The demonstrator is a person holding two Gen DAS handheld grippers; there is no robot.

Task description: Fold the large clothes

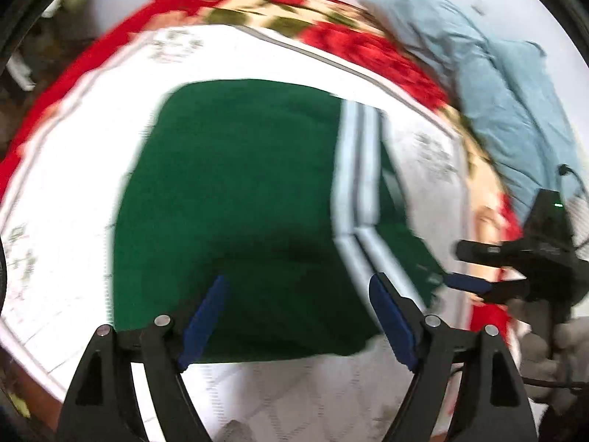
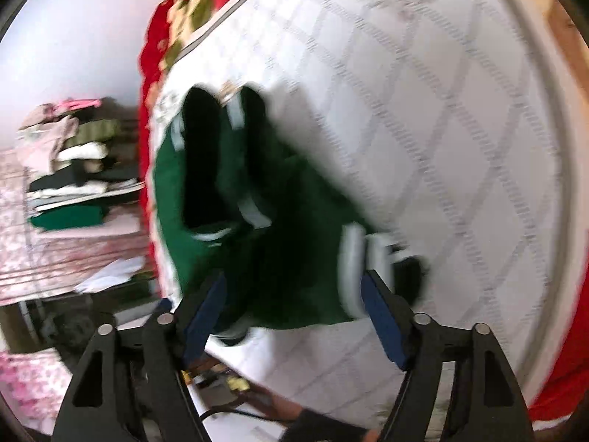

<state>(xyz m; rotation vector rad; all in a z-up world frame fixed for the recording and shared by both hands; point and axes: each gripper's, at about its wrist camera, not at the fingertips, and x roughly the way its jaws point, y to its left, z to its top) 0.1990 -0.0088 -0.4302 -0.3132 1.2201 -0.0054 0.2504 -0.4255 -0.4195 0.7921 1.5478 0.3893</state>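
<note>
Blue-padded fingers of the left gripper point(image 1: 298, 316) stand spread wide in the near foreground, with nothing between them; they hang over the near edge of a green garment point(image 1: 235, 199), and whether they touch the cloth cannot be told. That garment lies folded and fairly flat on a white quilted mattress point(image 1: 73, 191), with two white stripes point(image 1: 359, 169) running down its right side. At the far right the right gripper point(image 1: 469, 283) reaches in from the side, one blue pad at the garment's right edge; blur hides how its jaws stand from this angle.

Seen from its own camera, the right gripper point(image 2: 294, 305) is also spread wide. The green garment point(image 2: 279, 250), bunched and striped here, fills the gap between its fingers, but neither pad clearly presses on it.

Beyond the mattress lies a red floral blanket point(image 1: 331, 33), and past that, far right, a pale blue bedding heap point(image 1: 497, 84). To the left in the right camera's view, a stack of folded clothes point(image 2: 77, 176) sits on a pink patterned surface. Both views are smeared by motion blur, and the mattress's edges are cut off by the lens rim.
</note>
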